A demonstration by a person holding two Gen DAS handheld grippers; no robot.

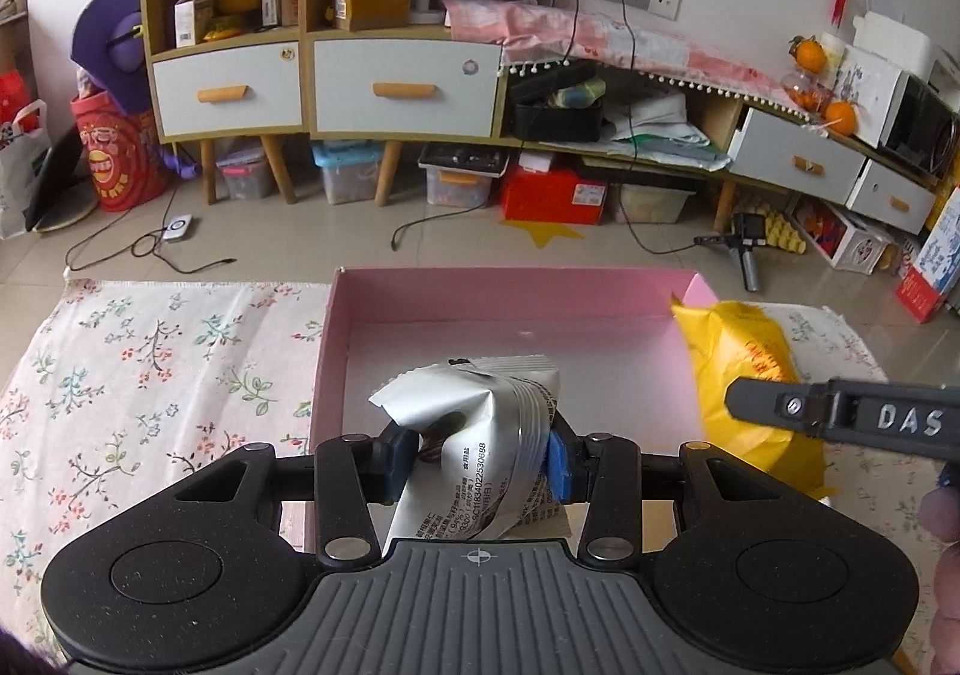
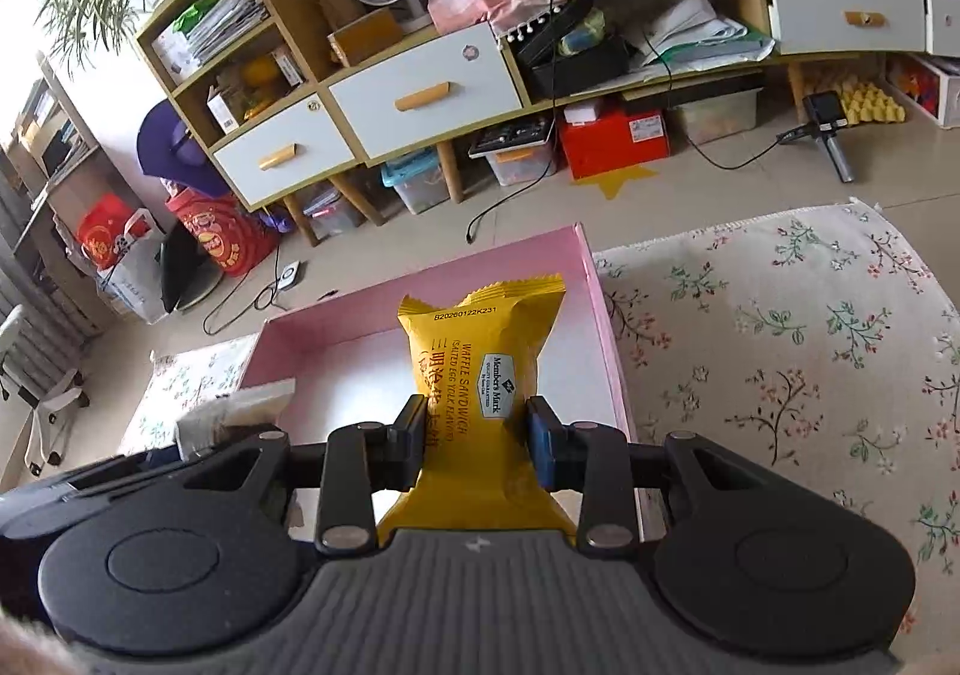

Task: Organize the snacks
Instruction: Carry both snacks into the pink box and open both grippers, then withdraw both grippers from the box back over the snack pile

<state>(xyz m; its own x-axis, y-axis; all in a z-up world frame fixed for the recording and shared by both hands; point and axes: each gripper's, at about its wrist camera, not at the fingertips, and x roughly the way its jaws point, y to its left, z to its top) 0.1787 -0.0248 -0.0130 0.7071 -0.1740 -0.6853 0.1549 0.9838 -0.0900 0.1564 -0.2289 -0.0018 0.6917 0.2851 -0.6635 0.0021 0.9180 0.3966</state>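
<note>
My left gripper (image 1: 477,456) is shut on a silver-white snack packet (image 1: 480,423) and holds it over the near part of an open pink box (image 1: 510,303). My right gripper (image 2: 474,435) is shut on a yellow waffle sandwich packet (image 2: 480,351) and holds it over the same pink box (image 2: 576,267). In the left wrist view the yellow packet (image 1: 738,375) hangs at the box's right side, with a right gripper finger (image 1: 780,405) across it. In the right wrist view the silver packet (image 2: 234,411) shows at the left.
The box sits on a floral cloth (image 1: 150,375) that also shows in the right wrist view (image 2: 810,345). Beyond is tiled floor (image 1: 300,249) with cables, and a wooden cabinet (image 1: 324,75) with drawers and storage bins under it.
</note>
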